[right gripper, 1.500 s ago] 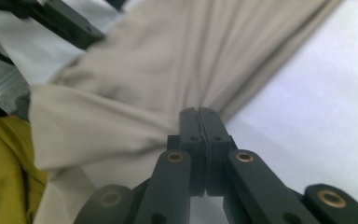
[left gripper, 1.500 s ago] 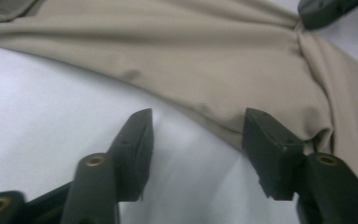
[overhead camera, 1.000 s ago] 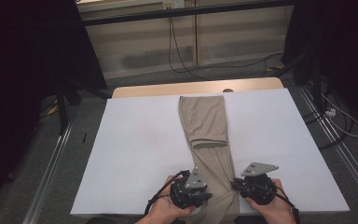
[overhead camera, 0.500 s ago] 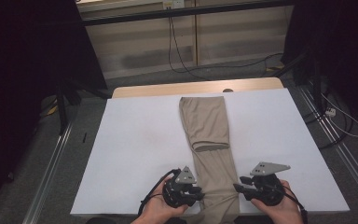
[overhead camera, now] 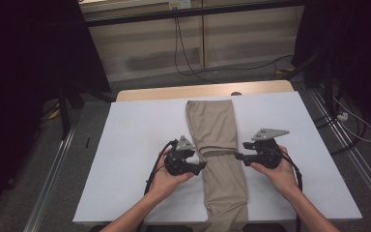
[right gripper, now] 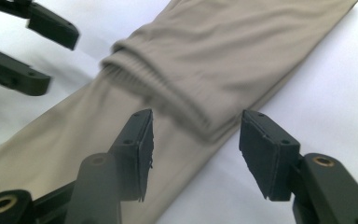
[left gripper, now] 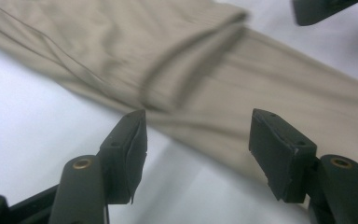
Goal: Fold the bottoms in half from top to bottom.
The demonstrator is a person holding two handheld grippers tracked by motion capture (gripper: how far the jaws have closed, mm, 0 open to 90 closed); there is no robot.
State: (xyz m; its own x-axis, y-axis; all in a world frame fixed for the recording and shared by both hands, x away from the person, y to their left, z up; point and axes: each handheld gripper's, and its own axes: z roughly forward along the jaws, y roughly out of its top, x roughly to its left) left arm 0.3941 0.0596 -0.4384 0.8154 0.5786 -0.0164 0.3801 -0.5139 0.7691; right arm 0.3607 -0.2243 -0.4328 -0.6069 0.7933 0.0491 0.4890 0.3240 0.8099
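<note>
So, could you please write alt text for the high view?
A person holds the left gripper and right gripper, both open, at either edge of folded beige trousers lying lengthwise on a white-covered table.

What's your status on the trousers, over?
Left gripper open, right gripper open, either side of the fold. Long beige folded trousers flat on white table cover, ungripped. Nothing in the way.

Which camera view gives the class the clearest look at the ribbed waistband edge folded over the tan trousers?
The right gripper view: the ribbed waistband runs close and fairly sharp across the trousers. The left gripper view shows it blurred; the high view shows it as a thin line.
</note>
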